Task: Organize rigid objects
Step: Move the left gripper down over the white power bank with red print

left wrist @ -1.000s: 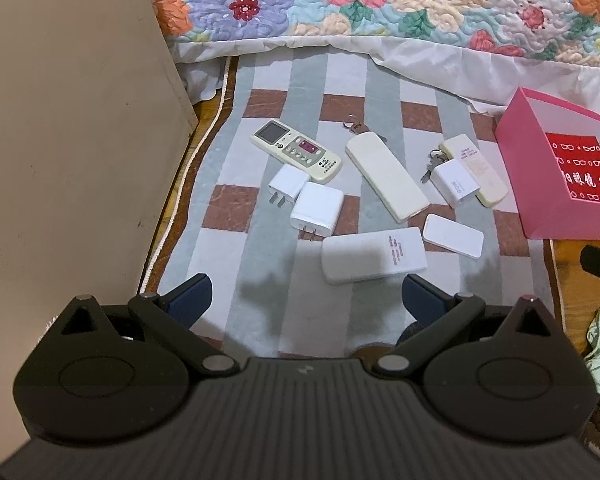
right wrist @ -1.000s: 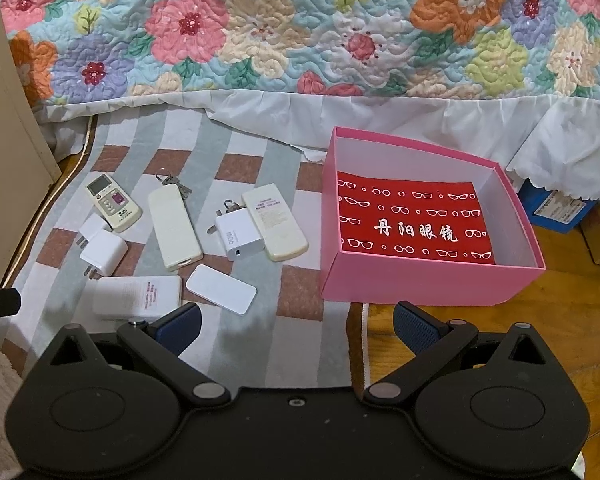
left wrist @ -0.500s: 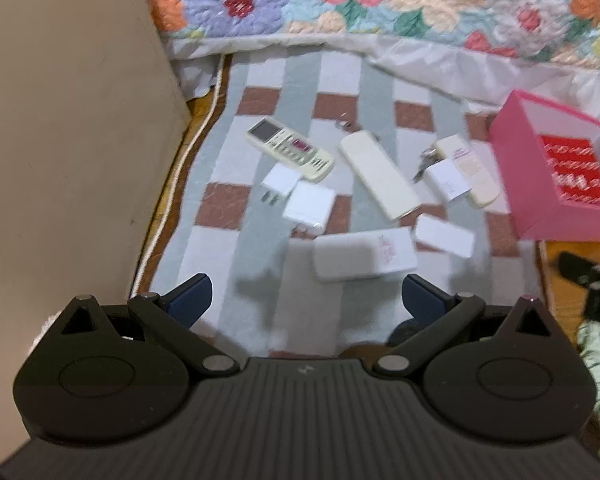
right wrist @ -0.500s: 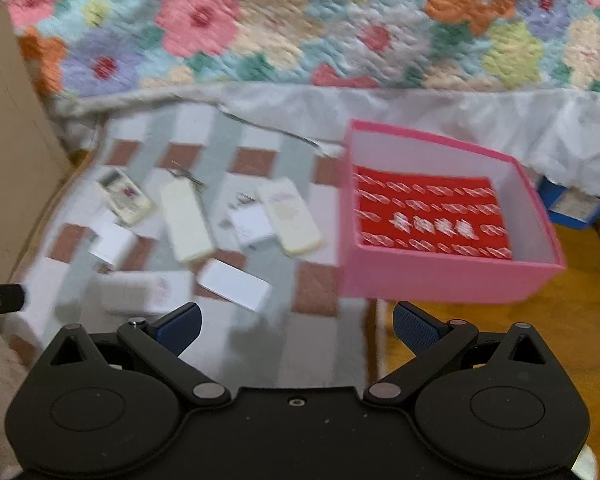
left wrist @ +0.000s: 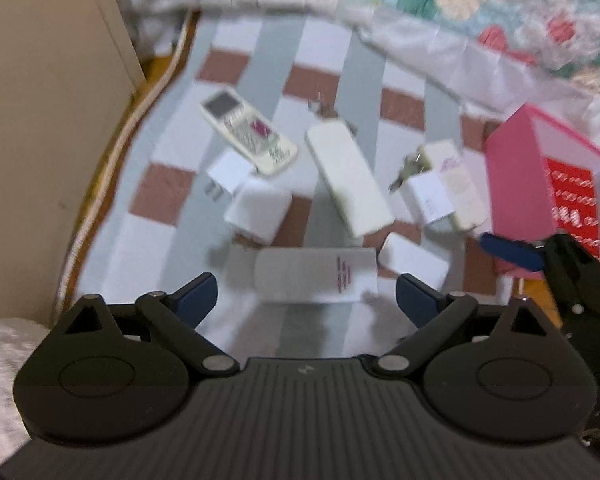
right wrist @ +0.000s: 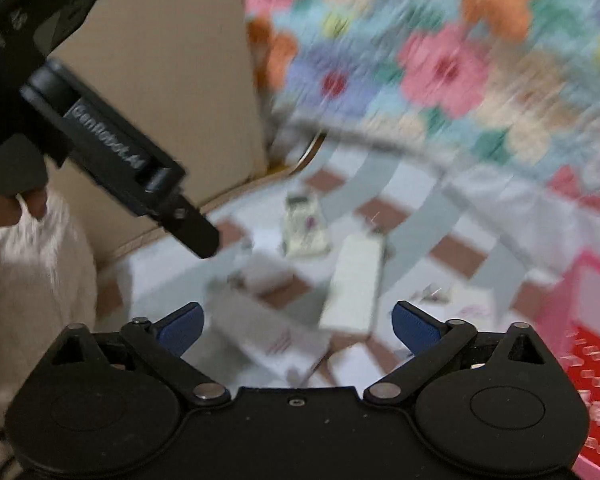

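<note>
The left gripper (left wrist: pixel 305 294) is hovering with its blue-padded fingers spread wide and holding nothing, directly above the white power bank (left wrist: pixel 314 276) — the landmark for what follows. Behind the power bank a white charger (left wrist: pixel 258 214) is lying, with a smaller plug adapter (left wrist: pixel 228 172) and the air-conditioner remote (left wrist: pixel 248 132) farther back. A long cream case (left wrist: pixel 350 180) is resting behind and to the right of the power bank, and a small white card (left wrist: pixel 414 258) is sitting just beside its right end. Well right of it the pink box (left wrist: pixel 512 184) is standing open. The right gripper (right wrist: pixel 296 326) — its view motion-blurred — is likewise spread and empty over the checked mat (left wrist: pixel 160 192).
</note>
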Motion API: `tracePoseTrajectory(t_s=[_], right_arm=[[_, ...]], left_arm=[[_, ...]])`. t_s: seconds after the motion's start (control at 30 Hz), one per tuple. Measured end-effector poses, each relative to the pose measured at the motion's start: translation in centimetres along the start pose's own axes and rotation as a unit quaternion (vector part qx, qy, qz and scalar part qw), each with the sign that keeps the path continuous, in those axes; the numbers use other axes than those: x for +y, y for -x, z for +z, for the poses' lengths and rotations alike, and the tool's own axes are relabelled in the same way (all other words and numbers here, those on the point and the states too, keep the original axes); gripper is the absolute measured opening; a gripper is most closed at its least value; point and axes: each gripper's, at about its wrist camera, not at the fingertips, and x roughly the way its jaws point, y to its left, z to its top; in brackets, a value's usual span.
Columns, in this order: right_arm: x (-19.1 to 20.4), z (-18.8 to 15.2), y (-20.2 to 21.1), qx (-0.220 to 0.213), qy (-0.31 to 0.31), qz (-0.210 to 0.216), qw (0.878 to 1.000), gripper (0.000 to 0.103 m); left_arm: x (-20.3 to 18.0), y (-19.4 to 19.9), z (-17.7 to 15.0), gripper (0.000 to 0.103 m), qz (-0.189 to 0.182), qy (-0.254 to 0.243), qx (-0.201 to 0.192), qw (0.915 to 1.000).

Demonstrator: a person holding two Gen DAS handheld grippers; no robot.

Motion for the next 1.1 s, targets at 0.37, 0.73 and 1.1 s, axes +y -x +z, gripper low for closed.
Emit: tracePoseTrajectory(t_s=[0.37,0.73,1.1], right_arm=[[2.1,-0.7,-7.9,0.084,0.127,0.046,0.987,0.091],[0.4,-0.3,-12.9,0.164,0.131,0.05,0.976,0.08],[-1.1,-2.7,-8.7,0.179,-0.085,0.042,0.979,0.058]], left_arm=[[3.3,-8.2,-1.2,0.082,-0.066,0.149,0.099,0.9818],[4.7,-10.9,-2.5,0.061,-0.102,0.198,0.083,0.9714],[5.1,-10.8,-2.9,0.031,-0.154,0.217,0.054,0.9625]])
